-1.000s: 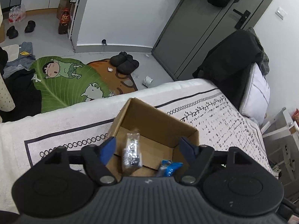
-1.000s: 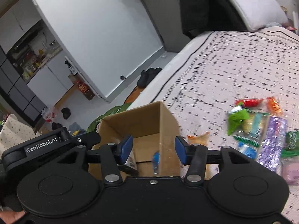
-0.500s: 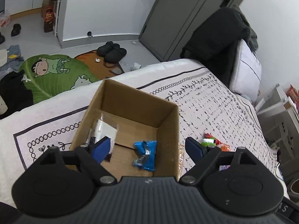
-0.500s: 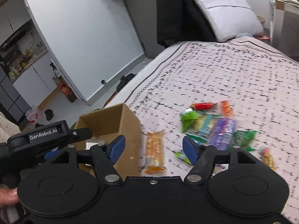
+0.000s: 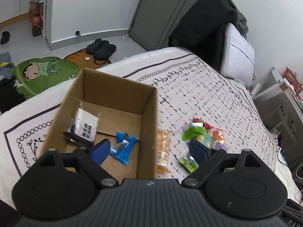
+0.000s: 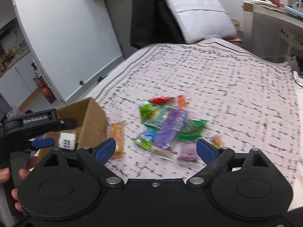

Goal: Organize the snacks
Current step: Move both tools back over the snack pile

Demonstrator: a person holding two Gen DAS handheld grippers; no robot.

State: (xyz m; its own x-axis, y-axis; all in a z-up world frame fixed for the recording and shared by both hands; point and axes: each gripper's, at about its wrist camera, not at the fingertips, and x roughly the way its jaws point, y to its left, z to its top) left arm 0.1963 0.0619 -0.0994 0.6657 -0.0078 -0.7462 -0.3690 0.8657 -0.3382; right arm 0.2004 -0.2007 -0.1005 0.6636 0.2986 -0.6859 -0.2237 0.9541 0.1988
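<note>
An open cardboard box [image 5: 149,113] sits on the bed and holds a white snack packet [image 5: 85,123] and a blue wrapper [image 5: 123,147]. An orange packet [image 5: 162,149] lies just right of the box. A pile of snacks [image 6: 166,128] in green, purple, red and orange lies further right. My left gripper [image 5: 149,149] is open and empty over the box's right wall. My right gripper [image 6: 155,149] is open and empty, just short of the pile. The left gripper also shows in the right wrist view [image 6: 41,143].
The bed has a patterned white cover [image 6: 227,79]. A pillow [image 6: 198,15] and dark clothing [image 6: 149,13] lie at its head. A white desk [image 6: 274,19] stands to the right. Slippers [image 5: 102,47] and a green rug [image 5: 41,73] are on the floor.
Both grippers have swung right, from over the box toward the snack pile, and have opened wider. The white packet now lies flat in the box.
</note>
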